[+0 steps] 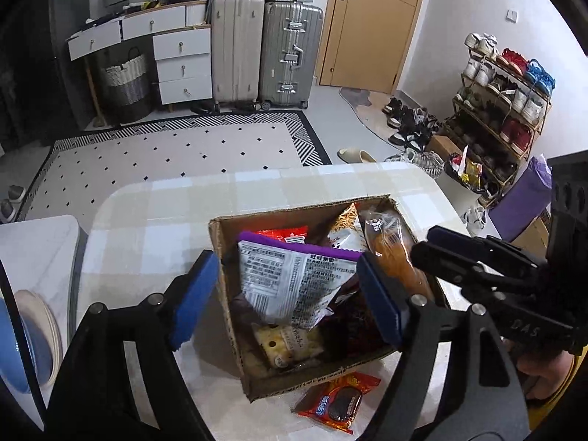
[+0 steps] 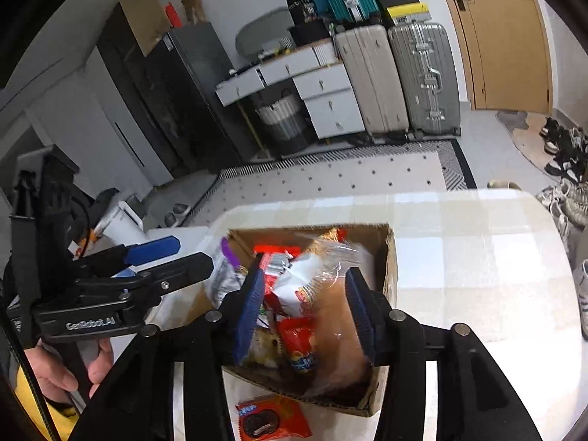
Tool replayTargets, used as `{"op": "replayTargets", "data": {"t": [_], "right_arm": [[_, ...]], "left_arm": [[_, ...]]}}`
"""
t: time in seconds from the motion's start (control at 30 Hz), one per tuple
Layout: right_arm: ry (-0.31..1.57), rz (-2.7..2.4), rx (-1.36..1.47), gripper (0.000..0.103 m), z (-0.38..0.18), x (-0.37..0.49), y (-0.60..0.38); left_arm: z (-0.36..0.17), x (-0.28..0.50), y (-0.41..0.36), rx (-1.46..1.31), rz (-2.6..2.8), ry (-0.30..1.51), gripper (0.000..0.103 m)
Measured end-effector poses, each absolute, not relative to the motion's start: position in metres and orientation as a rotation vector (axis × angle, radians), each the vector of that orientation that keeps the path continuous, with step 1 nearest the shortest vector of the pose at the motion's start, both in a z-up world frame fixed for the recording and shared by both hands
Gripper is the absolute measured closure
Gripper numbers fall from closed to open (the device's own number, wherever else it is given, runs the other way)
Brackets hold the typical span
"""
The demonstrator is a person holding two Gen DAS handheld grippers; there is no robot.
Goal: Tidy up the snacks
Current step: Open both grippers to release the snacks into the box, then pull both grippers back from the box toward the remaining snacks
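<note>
Snacks (image 1: 294, 279) in box (image 1: 235, 334), cookie packet (image 1: 336, 402) beside

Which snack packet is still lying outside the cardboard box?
The red cookie packet, on the table beside the cardboard box; all others sit inside.

Even indoor light, strong fisheye bend, right wrist view slightly smeared.

Both views are bright in the middle and fall to black at the round corners, where straight lines such as the door (image 1: 371, 22) curve. The glossy counter (image 1: 147, 228) carries a pale sheen, brightest at right centre of the right wrist view, perhaps from a ceiling lamp. In the left wrist view the print on the snack bag (image 1: 294, 279) reads sharp. In the right wrist view the box (image 2: 389, 257) and its contents look motion-blurred, and the dark cabinet (image 2: 165, 84) at upper left stays murky.
</note>
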State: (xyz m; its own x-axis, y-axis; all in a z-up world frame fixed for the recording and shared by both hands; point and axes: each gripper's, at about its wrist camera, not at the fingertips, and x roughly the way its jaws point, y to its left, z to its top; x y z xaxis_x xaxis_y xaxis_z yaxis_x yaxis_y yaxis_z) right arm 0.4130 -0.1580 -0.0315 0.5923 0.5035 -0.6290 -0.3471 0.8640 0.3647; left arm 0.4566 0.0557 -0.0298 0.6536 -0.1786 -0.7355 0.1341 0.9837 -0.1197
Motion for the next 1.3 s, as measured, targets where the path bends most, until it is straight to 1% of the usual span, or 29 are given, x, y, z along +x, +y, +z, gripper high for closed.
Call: {"op": "replayTargets", "data": {"t": [0.23, 0.3, 0.33, 0.4, 0.43, 0.57, 0.63, 0.67, 0.7, 0.8, 0.87, 0.97, 1.07, 1.13, 1.2, 1.3], "right_arm": [[0.729, 0.528, 0.202, 0.052, -0.004, 0.389, -0.157], [0.706, 0.539, 0.204, 0.05, 0.005, 0.375, -0.156], [0.691, 0.548, 0.209, 0.049, 0.01, 0.367, -0.156], [0.669, 0.562, 0.216, 0.035, 0.018, 0.35, -0.156], [0.653, 0.567, 0.221, 0.032, 0.021, 0.34, -0.158], [0.595, 0.604, 0.218, 0.031, 0.033, 0.294, -0.158], [0.561, 0.606, 0.205, 0.026, 0.037, 0.27, -0.16], [0.549, 0.607, 0.2, 0.021, 0.038, 0.26, -0.16], [0.529, 0.609, 0.196, 0.018, 0.038, 0.246, -0.16], [0.474, 0.625, 0.177, 0.017, 0.038, 0.211, -0.159], [0.449, 0.596, 0.114, 0.017, 0.037, 0.192, -0.156], [0.432, 0.568, 0.065, 0.013, 0.03, 0.168, -0.159], [0.41, 0.537, 0.042, 0.012, 0.024, 0.146, -0.164], [0.396, 0.516, 0.044, 0.009, 0.021, 0.135, -0.166], [0.383, 0.499, 0.041, 0.008, 0.017, 0.122, -0.168], [0.374, 0.481, 0.028, 0.005, 0.011, 0.11, -0.169]], "left_arm": [[-0.005, 0.432, 0.067, -0.08, -0.168, 0.801, 0.026], [0.003, 0.422, 0.068, -0.085, -0.171, 0.793, 0.026], [0.007, 0.416, 0.069, -0.086, -0.171, 0.789, 0.026], [0.015, 0.402, 0.071, -0.09, -0.167, 0.781, 0.025], [0.019, 0.392, 0.071, -0.098, -0.171, 0.774, 0.025], [0.031, 0.349, 0.073, -0.115, -0.178, 0.742, 0.023], [0.034, 0.326, 0.071, -0.113, -0.167, 0.725, 0.023], [0.036, 0.312, 0.07, -0.112, -0.166, 0.711, 0.022], [0.037, 0.3, 0.068, -0.109, -0.166, 0.699, 0.021], [0.037, 0.259, 0.058, -0.072, -0.139, 0.682, 0.02], [0.036, 0.235, 0.051, -0.062, -0.142, 0.671, 0.02], [0.034, 0.202, 0.043, -0.061, -0.146, 0.65, 0.02], [0.031, 0.166, 0.041, -0.094, -0.141, 0.607, 0.016], [0.028, 0.149, 0.037, -0.097, -0.13, 0.589, 0.013], [0.024, 0.132, 0.035, -0.097, -0.117, 0.576, 0.0], [0.018, 0.11, 0.034, -0.09, -0.081, 0.556, 0.0]]}}
